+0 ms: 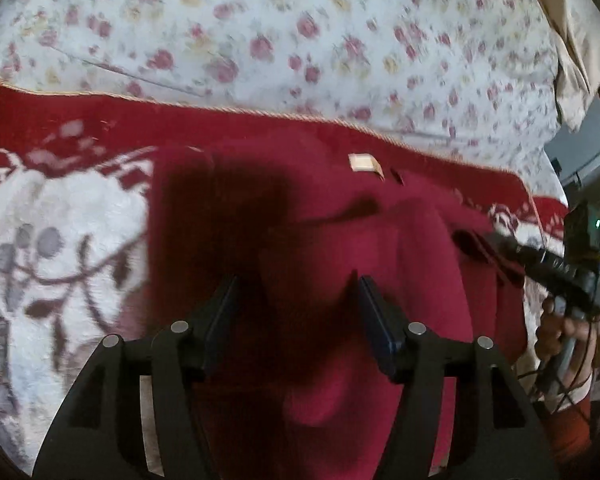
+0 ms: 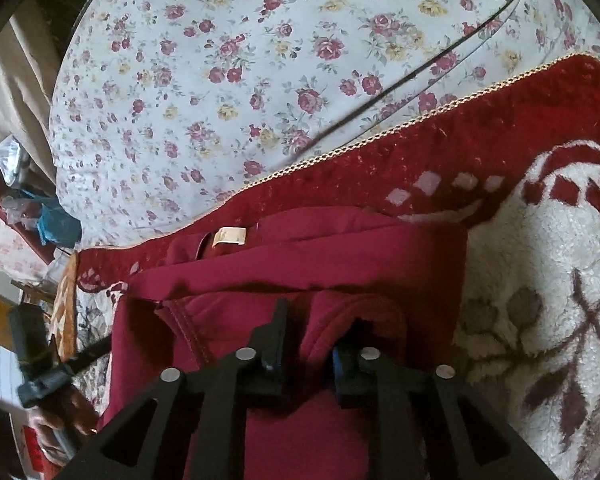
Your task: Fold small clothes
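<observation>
A dark red garment (image 1: pixel 400 248) lies on a red and white blanket, its cream neck label (image 1: pixel 362 162) facing up. My left gripper (image 1: pixel 296 284) is open just above the garment, nothing between its fingers. My right gripper (image 2: pixel 312 320) is shut on a raised fold of the garment (image 2: pixel 340 264); the cloth bunches over its right finger. The right gripper also shows at the right edge of the left wrist view (image 1: pixel 484 246), its tips at the garment's right side. The label shows in the right wrist view (image 2: pixel 230 236).
The red and white plush blanket (image 1: pixel 60 208) with gold trim lies over a floral bedsheet (image 1: pixel 300 40). A beige curtain (image 1: pixel 580 52) hangs at the far right. Clutter and bags (image 2: pixel 28 208) sit beside the bed at the left of the right wrist view.
</observation>
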A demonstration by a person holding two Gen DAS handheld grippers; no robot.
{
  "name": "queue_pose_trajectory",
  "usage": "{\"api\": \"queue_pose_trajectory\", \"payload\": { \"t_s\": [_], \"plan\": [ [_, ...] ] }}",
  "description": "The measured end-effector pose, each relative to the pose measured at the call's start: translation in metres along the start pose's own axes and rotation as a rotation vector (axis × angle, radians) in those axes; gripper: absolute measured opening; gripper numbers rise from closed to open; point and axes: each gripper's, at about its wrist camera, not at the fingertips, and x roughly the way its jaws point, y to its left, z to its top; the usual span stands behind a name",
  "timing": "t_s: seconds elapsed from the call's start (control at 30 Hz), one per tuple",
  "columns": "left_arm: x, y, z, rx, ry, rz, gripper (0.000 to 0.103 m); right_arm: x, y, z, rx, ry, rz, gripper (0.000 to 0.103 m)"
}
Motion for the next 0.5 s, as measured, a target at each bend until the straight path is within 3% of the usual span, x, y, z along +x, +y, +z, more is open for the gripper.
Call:
{"api": "queue_pose_trajectory", "payload": {
  "t_s": [0.03, 0.07, 0.2, 0.3, 0.43, 0.5],
  "plan": [
    [0.002, -0.005, 0.000, 0.022, 0.003, -0.005, 0.027, -0.001, 0.000, 0.000, 0.002, 0.000, 0.007, 0.021],
    [0.003, -0.009, 0.000, 0.038, 0.008, -0.004, 0.011, -0.001, 0.001, 0.000, -0.003, -0.001, 0.010, 0.021],
    [-0.012, -0.016, 0.015, 0.074, -0.050, -0.011, 0.009, -0.015, 0.008, 0.003, -0.046, -0.041, 0.035, 0.021],
    [-0.026, -0.007, 0.039, 0.034, -0.124, 0.002, 0.009, -0.027, 0.006, 0.011, -0.007, -0.080, 0.080, 0.019],
    [-0.021, 0.008, 0.075, 0.005, -0.214, 0.131, 0.009, -0.013, -0.007, 0.028, 0.084, -0.093, 0.048, 0.019],
    [-0.003, 0.019, 0.092, -0.044, -0.214, 0.179, 0.009, 0.002, -0.017, 0.037, 0.147, -0.069, 0.066, 0.019]
  ]
}}
